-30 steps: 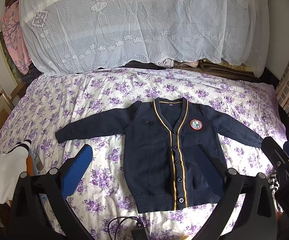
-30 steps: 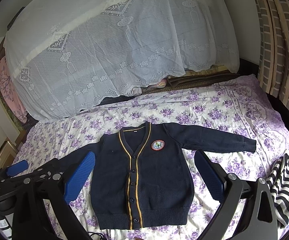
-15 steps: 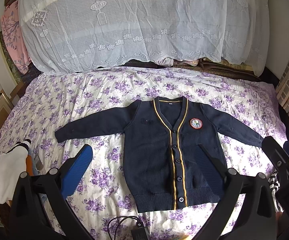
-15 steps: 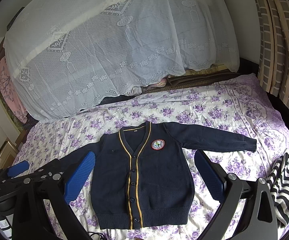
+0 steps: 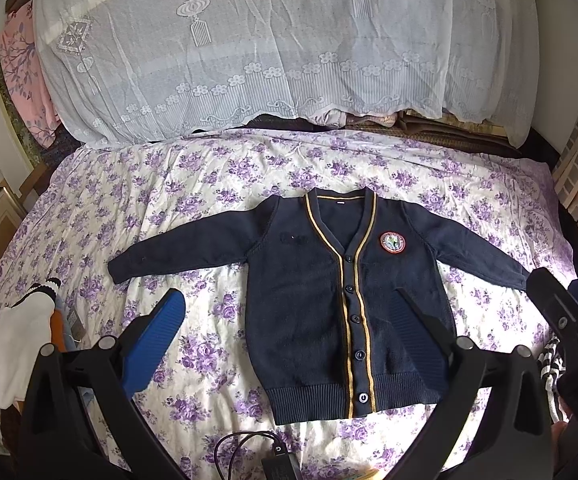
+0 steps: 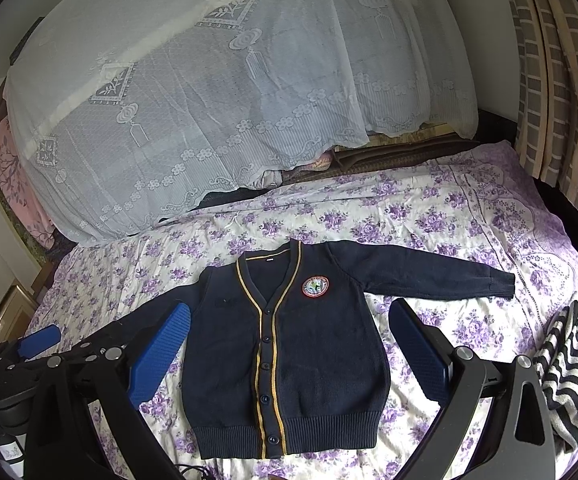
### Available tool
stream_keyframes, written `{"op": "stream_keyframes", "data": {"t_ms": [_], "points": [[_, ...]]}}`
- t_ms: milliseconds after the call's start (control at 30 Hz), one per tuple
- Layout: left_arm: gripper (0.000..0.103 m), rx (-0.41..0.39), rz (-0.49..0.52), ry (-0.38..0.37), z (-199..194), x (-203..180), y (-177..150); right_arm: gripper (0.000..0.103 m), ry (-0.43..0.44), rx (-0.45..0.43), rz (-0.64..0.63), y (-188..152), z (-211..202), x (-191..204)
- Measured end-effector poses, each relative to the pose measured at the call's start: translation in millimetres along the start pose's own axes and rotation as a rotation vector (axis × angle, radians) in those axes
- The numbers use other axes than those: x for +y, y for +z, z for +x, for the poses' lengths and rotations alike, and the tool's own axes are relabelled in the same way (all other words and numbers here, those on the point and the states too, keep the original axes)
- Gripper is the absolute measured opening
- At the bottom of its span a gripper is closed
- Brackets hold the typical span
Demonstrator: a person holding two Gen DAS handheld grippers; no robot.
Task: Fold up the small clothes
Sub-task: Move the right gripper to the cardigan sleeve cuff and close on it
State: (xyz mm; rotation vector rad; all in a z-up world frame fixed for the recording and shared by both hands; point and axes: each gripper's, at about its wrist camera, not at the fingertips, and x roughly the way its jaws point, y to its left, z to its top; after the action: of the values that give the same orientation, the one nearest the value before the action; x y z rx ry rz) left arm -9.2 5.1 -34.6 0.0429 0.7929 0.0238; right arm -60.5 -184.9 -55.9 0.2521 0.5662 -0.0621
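**Cardigan laid flat on bed, both grippers empty**

Left gripper (image 5: 289, 328): jaws wide, holding nothing. Blue pad at 8 o'clock over bare sheet; the other pad at 4 o'clock over the cardigan's lower front. Whether it touches the knit cannot be told.

Right gripper (image 6: 293, 344): jaws wide, holding nothing. The two blue pads stand at 8 and 4 o'clock, either side of the cardigan's body, one over a sleeve and one over the sheet.

Cardigan (image 5: 309, 304): navy knit, yellow trim down the buttoned front, round red-rimmed badge (image 5: 393, 242) on the chest. It lies face up and unfolded at the middle of the bed, both sleeves spread out toward 9 and 3 o'clock, ribbed hem toward 6 o'clock.

Bed (image 5: 193, 184): white sheet with purple flowers, lightly creased.

Lace cover (image 5: 273, 48): white, draped over a heap at 12 o'clock behind the bed.

Striped cloth (image 6: 573, 368): black and white, bunched at the bed's edge at 4 o'clock in the right wrist view, apart from the cardigan.

White garment (image 5: 21, 340): at 8 o'clock in the left wrist view, at the bed's edge.

Cable (image 5: 245, 446): black, looped at 6 o'clock, just below the hem.
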Motion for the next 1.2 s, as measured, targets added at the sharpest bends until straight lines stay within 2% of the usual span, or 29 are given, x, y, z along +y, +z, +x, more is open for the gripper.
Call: {"op": "stream_keyframes", "data": {"t_ms": [300, 533, 767, 900, 1200], "points": [[0.099, 0.022, 0.003, 0.004, 10, -3, -5, 0.1, 0.003, 0.012, 0.011, -4, 4, 0], [0.099, 0.104, 0.019, 0.05, 47, -6, -9, 0.1, 0.016, 0.07, 0.117, -14, 32, -25], [0.099, 0.226, 0.108, 0.069, 102, -39, -13, 0.1, 0.018, 0.138, 0.292, -23, 70, -89], [0.099, 0.231, 0.144, 0.092, 121, -57, -8, 0.1, 0.011, 0.109, 0.411, -28, 89, -142], [0.099, 0.178, 0.237, 0.14, 164, -113, 22, 0.085, -0.031, 0.088, 0.718, -47, 139, -272]]}}
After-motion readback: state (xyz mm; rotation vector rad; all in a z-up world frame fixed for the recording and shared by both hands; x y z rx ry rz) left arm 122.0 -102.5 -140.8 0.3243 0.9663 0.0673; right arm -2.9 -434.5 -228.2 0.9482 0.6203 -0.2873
